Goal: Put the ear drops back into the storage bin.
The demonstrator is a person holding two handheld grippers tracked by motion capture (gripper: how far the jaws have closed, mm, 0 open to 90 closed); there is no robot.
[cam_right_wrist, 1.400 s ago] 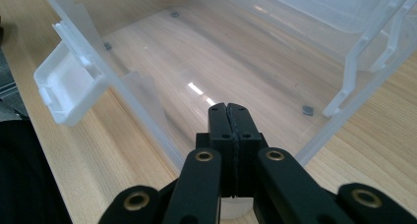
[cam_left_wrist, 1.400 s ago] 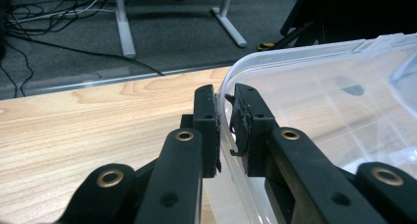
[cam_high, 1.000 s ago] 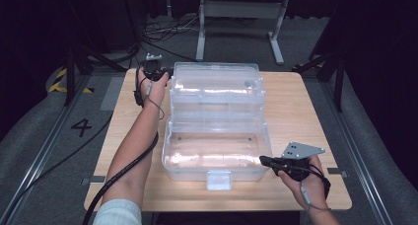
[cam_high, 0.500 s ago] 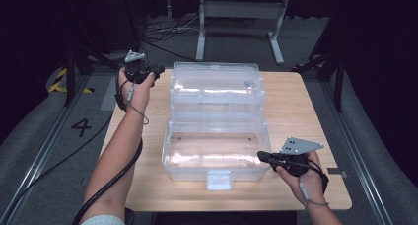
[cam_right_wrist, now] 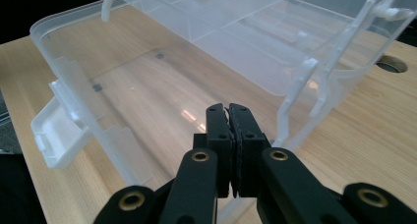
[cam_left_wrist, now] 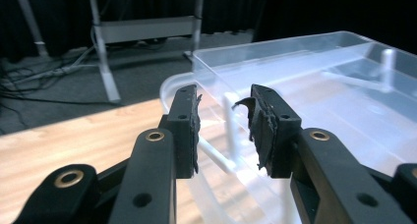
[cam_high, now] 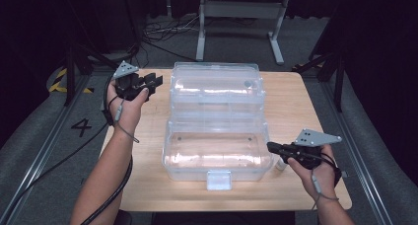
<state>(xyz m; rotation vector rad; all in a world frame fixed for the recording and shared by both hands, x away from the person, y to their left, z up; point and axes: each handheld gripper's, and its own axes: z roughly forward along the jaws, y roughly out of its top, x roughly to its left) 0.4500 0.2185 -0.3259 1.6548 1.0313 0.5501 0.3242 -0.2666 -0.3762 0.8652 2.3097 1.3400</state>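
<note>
While both hands stay at the sides of the table (cam_high: 148, 185), one clear plastic box (cam_high: 217, 151) stands open in the middle of it. I count one box, two grippers, two hands and one table. The box has a lower tub near the person, a raised tray behind it and a lid part at the far side. One small latch (cam_high: 219, 179) hangs at the front wall of the tub, toward the person. The long axis of the box runs left to right across the table, and its open side faces up. In the right gripper view thin white arms (cam_right_wrist: 314, 86) join the tray to the tub.

The left gripper (cam_high: 154, 80) is held above the far left corner of the table, just beside the far left corner of the box, and it points toward the box. Its jaws are about half open and they have just been opening; nothing is between them. In the left gripper view (cam_left_wrist: 223, 130) the pads are apart, with the box rim seen behind the gap.

The right gripper (cam_high: 270, 147) is at the near right corner of the tub and points left, toward its wall. Its jaws are pressed together and they grip nothing, as the right gripper view (cam_right_wrist: 229, 135) shows. The tips are very near the tub wall; I cannot tell if they touch it.
</note>
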